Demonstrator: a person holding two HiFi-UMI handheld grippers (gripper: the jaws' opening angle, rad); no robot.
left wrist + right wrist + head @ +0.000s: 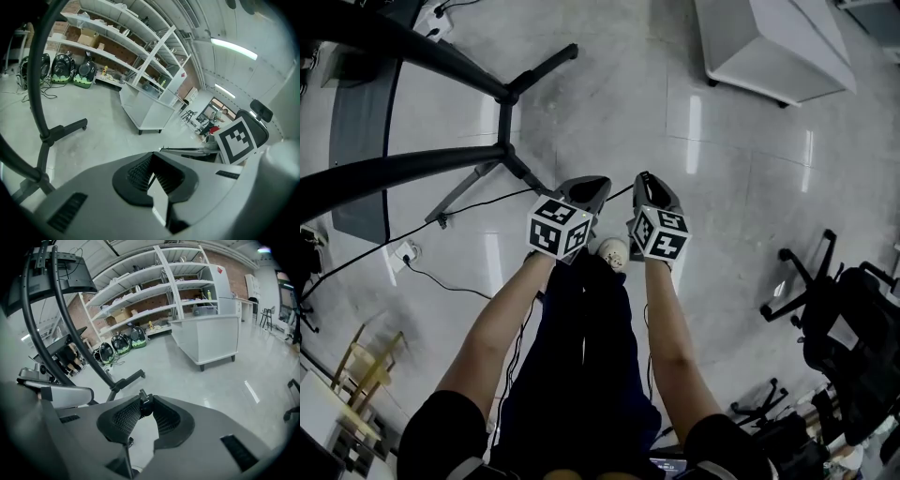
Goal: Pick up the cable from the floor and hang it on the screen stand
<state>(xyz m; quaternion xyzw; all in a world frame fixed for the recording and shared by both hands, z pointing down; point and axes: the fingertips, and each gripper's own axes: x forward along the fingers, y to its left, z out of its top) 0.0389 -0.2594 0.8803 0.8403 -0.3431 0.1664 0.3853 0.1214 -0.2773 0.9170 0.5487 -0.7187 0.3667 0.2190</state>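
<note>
Floor (609, 122) pale grey, glossy w/ white glare streaks. Screen stand (441, 61) black. Cable (487, 201) black. Left claw (589, 187) & right claw (647, 186) grey, pads (119, 420) black, ribbed; marker cubes (558, 228) b/w squares. Shelving (157, 51) white.

Your left forearm (502, 319) and right forearm (667, 323) reach forward and down, side by side and nearly parallel. The left gripper (592, 185) and right gripper (643, 178) sit close together, tips angled downward away from you. Each has its jaws pinched on the cable (145, 406), the right at its plug end.
</note>
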